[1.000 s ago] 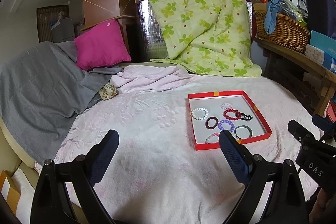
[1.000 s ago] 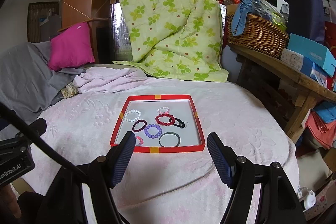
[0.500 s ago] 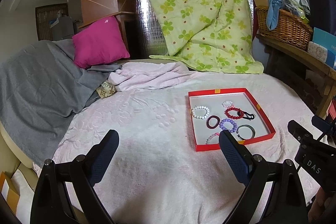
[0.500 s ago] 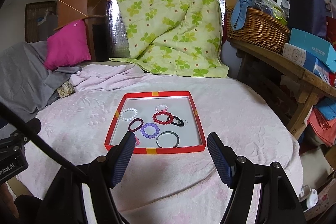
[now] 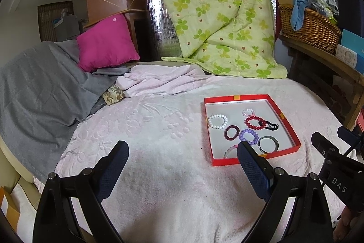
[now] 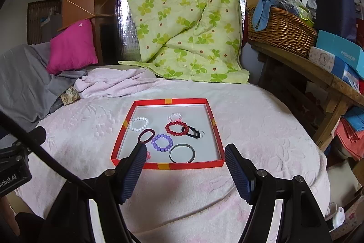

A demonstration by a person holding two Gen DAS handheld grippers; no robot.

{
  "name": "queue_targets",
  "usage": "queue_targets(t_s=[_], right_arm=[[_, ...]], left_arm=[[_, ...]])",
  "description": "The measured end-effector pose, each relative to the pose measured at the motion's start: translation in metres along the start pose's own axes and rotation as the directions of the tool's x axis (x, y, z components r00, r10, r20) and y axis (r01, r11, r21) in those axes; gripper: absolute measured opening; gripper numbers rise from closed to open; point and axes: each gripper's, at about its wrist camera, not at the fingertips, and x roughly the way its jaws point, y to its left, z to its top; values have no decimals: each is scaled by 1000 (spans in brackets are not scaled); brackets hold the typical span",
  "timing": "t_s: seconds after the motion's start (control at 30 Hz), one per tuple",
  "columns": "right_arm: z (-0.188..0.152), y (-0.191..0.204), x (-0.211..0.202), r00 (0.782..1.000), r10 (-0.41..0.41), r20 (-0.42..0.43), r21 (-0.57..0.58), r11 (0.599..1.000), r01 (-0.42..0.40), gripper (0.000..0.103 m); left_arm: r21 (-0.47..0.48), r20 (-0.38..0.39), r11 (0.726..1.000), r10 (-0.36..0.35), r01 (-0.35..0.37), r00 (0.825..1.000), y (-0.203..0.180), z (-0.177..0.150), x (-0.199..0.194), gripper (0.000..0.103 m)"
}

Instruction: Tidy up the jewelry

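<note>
A red tray (image 6: 167, 166) (image 5: 229, 161) lies on the pink blanket and holds several bracelets: a white bead one (image 6: 138, 124), a red bead one (image 6: 177, 128), a purple bead one (image 6: 162, 142), a dark maroon ring (image 6: 145, 136), a grey bangle (image 6: 182, 153) and a black clip (image 6: 193, 131). My right gripper (image 6: 185, 159) is open and empty, just short of the tray's near rim. My left gripper (image 5: 182, 157) is open and empty over bare blanket left of the tray; its right finger hides part of a pink bracelet (image 5: 228, 150).
A grey blanket (image 5: 34, 92) and magenta pillow (image 5: 104, 43) lie at the left, a green quilt (image 5: 218, 15) hangs behind. A wooden shelf with a wicker basket (image 6: 279, 33) and boxes stands at the right, beyond the bed edge.
Both grippers have tipped down and come slightly closer to the tray; it sits lower in both views. Nothing was gripped or moved in the tray.
</note>
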Motion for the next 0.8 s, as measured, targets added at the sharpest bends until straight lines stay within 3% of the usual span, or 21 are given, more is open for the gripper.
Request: queue_targets(t_s=[0.8], right_arm=[[0, -7, 24, 1000, -5, -31, 15, 1000, 5, 74]], left_arm=[[16, -37, 1000, 1, 0, 999, -8, -1, 21, 96]])
